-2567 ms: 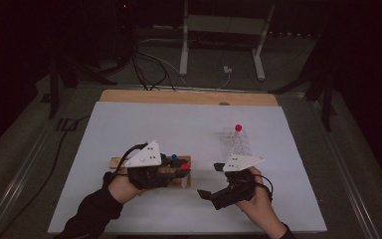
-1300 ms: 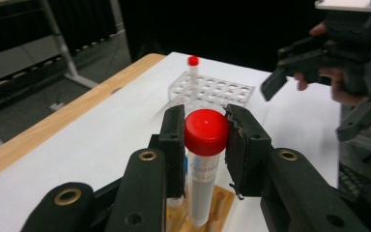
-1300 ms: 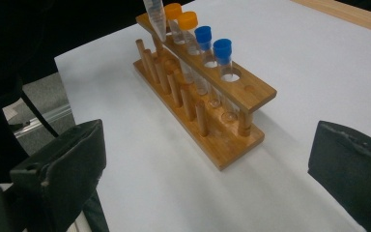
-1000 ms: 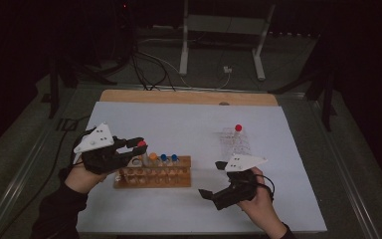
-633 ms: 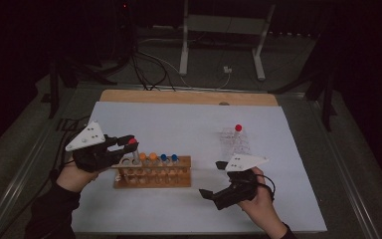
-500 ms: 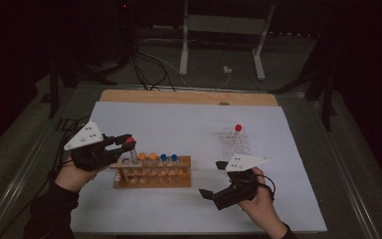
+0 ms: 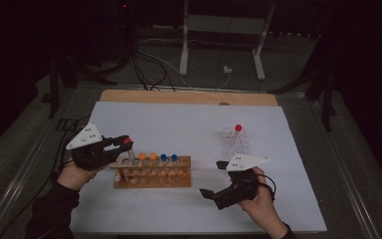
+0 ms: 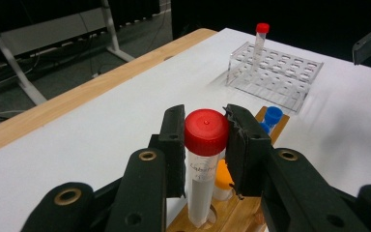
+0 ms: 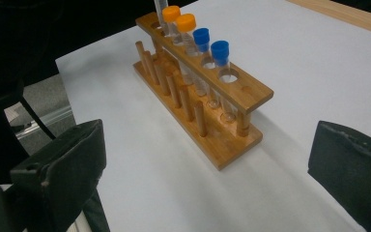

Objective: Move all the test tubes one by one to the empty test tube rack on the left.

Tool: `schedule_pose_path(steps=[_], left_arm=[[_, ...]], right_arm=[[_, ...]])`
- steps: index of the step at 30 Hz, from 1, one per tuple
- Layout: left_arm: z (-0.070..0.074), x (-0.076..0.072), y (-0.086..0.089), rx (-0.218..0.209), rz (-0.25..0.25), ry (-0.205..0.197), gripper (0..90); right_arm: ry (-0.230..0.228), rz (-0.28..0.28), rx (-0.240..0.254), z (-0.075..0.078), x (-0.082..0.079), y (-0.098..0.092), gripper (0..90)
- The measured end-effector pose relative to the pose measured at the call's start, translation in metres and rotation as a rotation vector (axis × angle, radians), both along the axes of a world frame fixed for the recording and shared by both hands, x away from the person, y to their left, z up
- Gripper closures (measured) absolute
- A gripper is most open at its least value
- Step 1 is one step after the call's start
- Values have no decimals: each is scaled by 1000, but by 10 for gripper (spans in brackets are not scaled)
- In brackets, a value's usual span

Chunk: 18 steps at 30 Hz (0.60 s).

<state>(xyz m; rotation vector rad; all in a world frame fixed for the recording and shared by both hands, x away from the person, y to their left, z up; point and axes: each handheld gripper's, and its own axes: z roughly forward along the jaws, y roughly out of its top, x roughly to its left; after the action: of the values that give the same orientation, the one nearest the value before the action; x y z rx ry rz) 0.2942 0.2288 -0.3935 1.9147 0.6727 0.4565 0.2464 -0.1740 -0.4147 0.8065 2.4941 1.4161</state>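
While the red-capped tube (image 8: pixel 204 159) is held upright by its cap between the pads of the left gripper (image 8: pixel 205 145), its foot is seen just entering the end hole of the wooden rack (image 7: pixel 151 174), so a straight downward move is judged to be called for; the right gripper (image 7: pixel 213 179), jaws wide and empty, is kept well apart beyond the rack's far end.

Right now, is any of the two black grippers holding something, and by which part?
The left gripper holds a red-capped clear test tube by its cap, pads on both sides. The right gripper is open, holding nothing.
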Motion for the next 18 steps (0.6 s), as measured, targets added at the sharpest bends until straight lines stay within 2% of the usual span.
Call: schedule_pose_path(steps=[6,13,18], left_arm=[[-8,1,-1,9,-25,11,717],[-21,6,1,3,-35,45,717],[-28,6,-1,16,-42,62,716]], right_arm=[[2,1,1,0,0,0,0],[2,-1,4,0,0,-1,0],[2,-3,4,0,1,-2,0]])
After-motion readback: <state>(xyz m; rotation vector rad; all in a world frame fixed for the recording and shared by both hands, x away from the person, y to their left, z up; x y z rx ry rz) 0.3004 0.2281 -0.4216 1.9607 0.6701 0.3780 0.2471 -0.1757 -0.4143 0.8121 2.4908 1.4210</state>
